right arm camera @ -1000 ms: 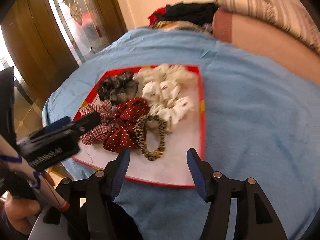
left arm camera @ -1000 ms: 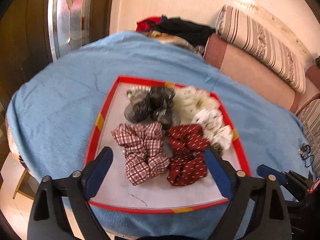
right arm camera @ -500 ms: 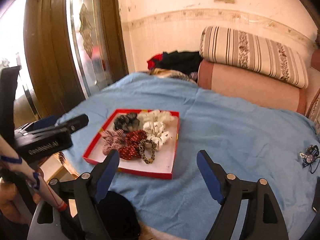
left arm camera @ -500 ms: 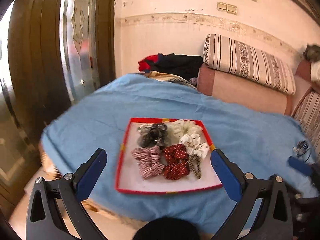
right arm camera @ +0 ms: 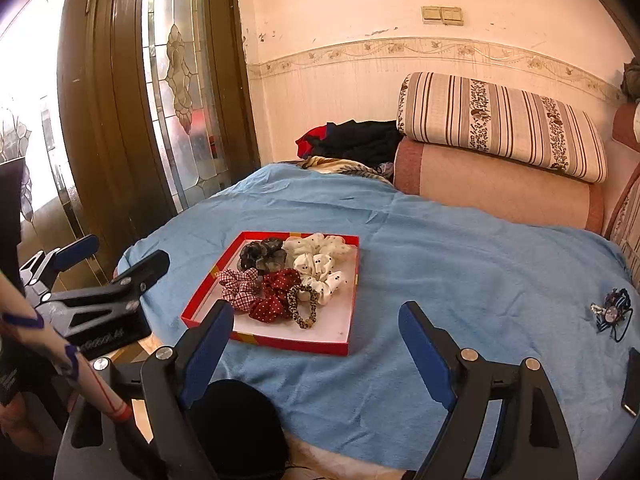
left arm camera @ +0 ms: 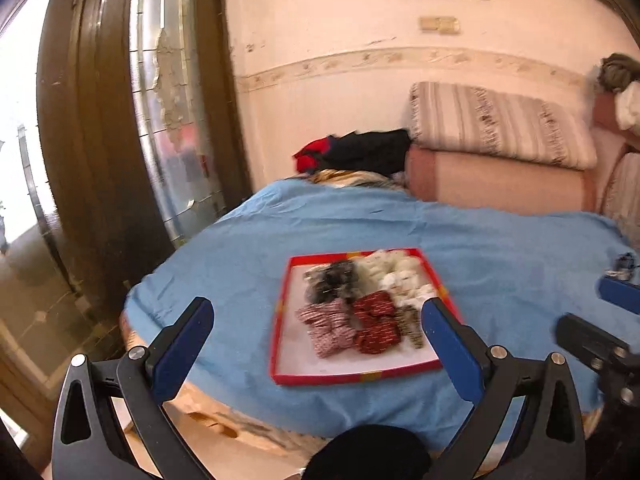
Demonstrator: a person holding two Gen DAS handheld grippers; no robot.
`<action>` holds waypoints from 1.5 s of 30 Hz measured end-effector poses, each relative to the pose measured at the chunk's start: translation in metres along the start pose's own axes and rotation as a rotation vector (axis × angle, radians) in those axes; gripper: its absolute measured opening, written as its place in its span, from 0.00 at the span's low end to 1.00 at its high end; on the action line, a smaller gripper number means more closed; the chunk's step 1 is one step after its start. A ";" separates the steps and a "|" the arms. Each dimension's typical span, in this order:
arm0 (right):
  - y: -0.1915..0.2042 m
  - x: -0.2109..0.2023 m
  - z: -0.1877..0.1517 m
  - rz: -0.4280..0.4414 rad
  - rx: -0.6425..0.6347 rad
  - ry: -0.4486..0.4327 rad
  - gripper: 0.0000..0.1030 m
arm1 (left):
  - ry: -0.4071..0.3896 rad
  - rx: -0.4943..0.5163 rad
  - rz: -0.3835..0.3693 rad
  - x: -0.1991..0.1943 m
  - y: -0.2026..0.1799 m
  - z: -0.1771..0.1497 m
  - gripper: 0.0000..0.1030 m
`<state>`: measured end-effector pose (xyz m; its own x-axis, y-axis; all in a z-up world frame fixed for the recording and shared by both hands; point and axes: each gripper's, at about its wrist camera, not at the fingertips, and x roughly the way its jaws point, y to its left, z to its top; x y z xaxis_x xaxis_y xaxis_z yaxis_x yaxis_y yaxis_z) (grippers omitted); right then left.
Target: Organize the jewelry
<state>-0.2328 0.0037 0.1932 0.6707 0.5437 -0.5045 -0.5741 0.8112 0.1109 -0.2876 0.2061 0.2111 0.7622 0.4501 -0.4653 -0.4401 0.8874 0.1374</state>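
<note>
A red-rimmed tray with a white floor lies on a blue blanket. It holds several scrunchies: a grey-black one, white dotted ones, a red-white checked one, a dark red dotted one and a leopard-print one. The tray also shows in the left wrist view. My left gripper is open and empty, held back above the bed's edge. My right gripper is open and empty, also well short of the tray.
A blue hair clip lies on the blanket at the far right, with a dark flat object near it. A pink bolster and striped cushion sit at the back. Dark clothes are piled by the wall. A wooden door stands left.
Both grippers have pulled back and up from the tray, which now looks much smaller and farther. The scrunchies have not moved. Both stay open.
</note>
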 end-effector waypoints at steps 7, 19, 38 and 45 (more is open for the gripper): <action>0.008 0.005 -0.002 0.003 -0.023 0.015 0.86 | 0.083 -0.015 0.035 0.024 0.010 -0.008 1.00; 0.019 0.031 -0.013 0.016 -0.059 0.087 0.86 | 0.152 -0.046 0.078 0.052 0.025 -0.020 1.00; 0.022 0.038 -0.018 0.017 -0.061 0.108 0.86 | 0.174 -0.050 0.097 0.061 0.028 -0.023 1.00; 0.023 0.039 -0.018 0.016 -0.060 0.109 0.86 | 0.174 -0.048 0.099 0.062 0.030 -0.024 1.00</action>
<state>-0.2282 0.0392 0.1612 0.6080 0.5271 -0.5937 -0.6134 0.7867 0.0703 -0.2649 0.2580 0.1655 0.6226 0.5071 -0.5961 -0.5341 0.8320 0.1499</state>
